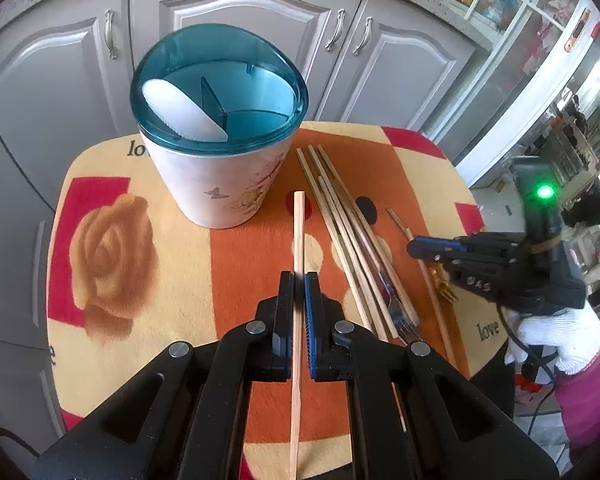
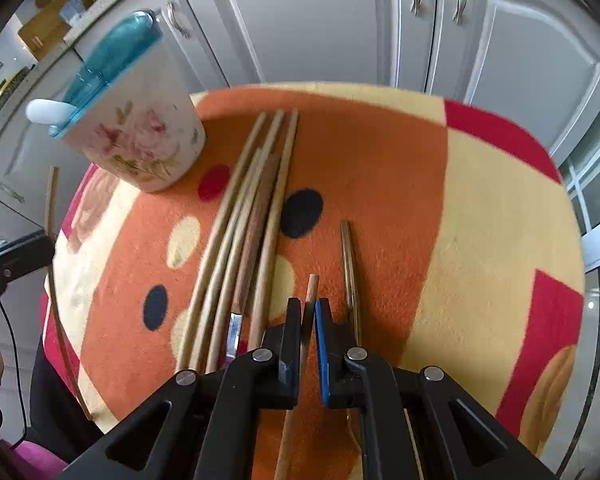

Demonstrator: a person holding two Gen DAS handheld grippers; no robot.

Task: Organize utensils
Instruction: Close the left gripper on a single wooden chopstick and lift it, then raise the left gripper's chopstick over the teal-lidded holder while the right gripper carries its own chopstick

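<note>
Gripping now: the left gripper [image 1: 299, 280] is closed on a single pale chopstick [image 1: 298, 236], pinched partway along its length so a long front end points toward the holder and a long tail runs back under the jaws.
Right gripper: the right gripper [image 2: 309, 306] is likewise closed on a wooden stick [image 2: 311, 288]; only a short tip shows ahead of the pads, the rest runs back beneath the gripper.
How the sticks handle: my judgement is light, stiff and thin, with a smooth surface that could twist or slide between flat pads; a grip near the middle should keep a stick from swinging, while a hold close to one end leaves it free to pivot.
Loose bundle: more chopsticks [image 2: 240, 232] lie side by side on the cloth just left of the right gripper, touching one another, so lifting one may drag its neighbour.
Other pieces: a thin dark-handled utensil [image 2: 350, 264] lies just right of the right gripper; a fork [image 1: 404, 320] lies partly under the bundle.
Holder: the utensil holder [image 1: 220, 176], with its teal divided lid [image 1: 220, 92], stands upright at the far left of the patterned cloth [image 1: 112, 240], a white spoon [image 1: 180, 108] already in one compartment.
Where to aim: probably an open lid compartment, entered tip first and steeply.
Risk: a slanted stick could catch on the divider.
</note>
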